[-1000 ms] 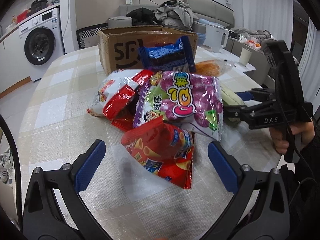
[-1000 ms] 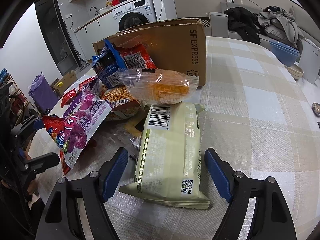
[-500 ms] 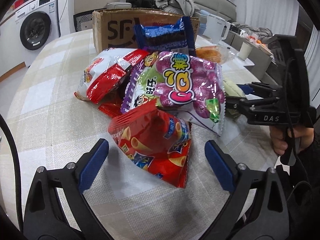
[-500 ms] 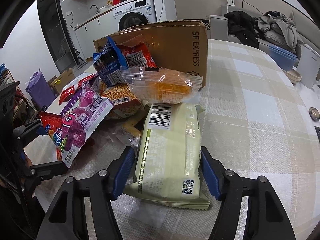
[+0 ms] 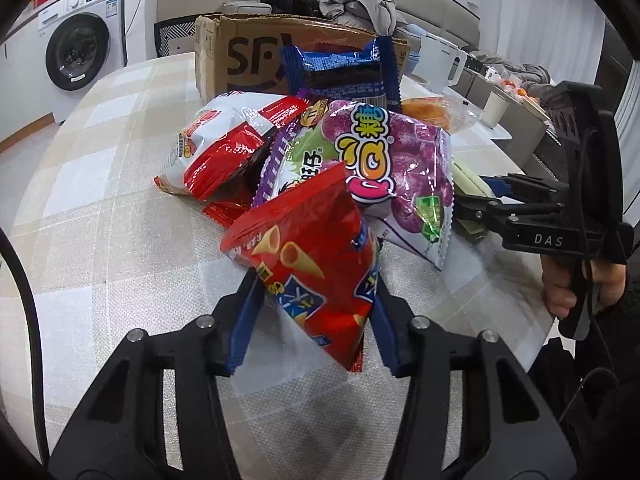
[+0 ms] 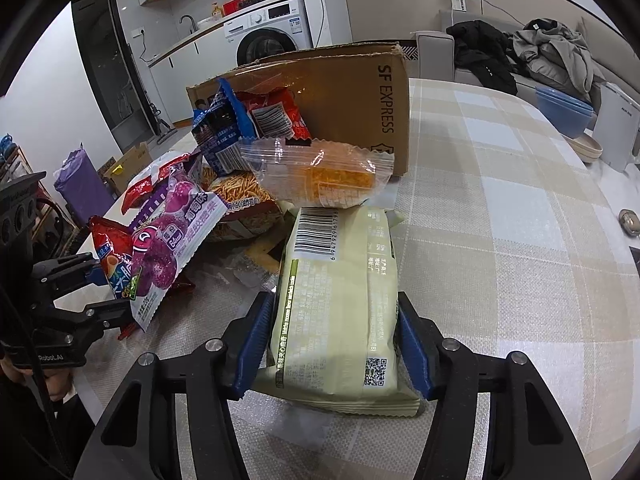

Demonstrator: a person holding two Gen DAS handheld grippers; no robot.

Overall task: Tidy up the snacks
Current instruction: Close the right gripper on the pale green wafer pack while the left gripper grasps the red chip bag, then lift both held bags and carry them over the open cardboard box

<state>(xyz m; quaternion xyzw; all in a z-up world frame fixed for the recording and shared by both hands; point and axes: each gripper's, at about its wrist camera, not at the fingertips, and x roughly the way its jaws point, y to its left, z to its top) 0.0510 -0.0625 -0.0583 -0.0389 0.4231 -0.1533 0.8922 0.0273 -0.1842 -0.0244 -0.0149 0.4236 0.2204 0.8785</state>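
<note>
Since the earlier frames both pairs of tongs have drawn in from wide apart onto a packet each. On the left side, the left gripper (image 5: 312,320) has its jaws closing, and its blue pads (image 5: 246,322) already press both sides of the red cone-snack bag (image 5: 308,256), whose top edge stands tilted up off the checked tablecloth (image 5: 100,216). Just behind that bag lies the snack heap: a red-and-white packet (image 5: 224,140) to the left, a purple gummy bag (image 5: 384,164) overlapping it in the middle, and a blue packet (image 5: 344,72) leaning upright against the cardboard box (image 5: 240,56) at the back. An orange snack in clear wrap (image 5: 432,114) shows at the heap's right edge.

Further right, the right gripper (image 6: 334,348) also has its jaws closing; its pads (image 6: 254,344) bear on the long sides of the pale green packet (image 6: 340,308), which lies flat on the cloth with its barcode end toward the heap. The clear-wrapped orange snack (image 6: 320,172) rests just beyond that end, touching it, in front of the box (image 6: 352,112). In the left wrist view a hand (image 5: 576,284) grips the right tool's handle at the table's right edge. A washing machine (image 5: 80,52) stands in the background, well apart from the table.
</note>
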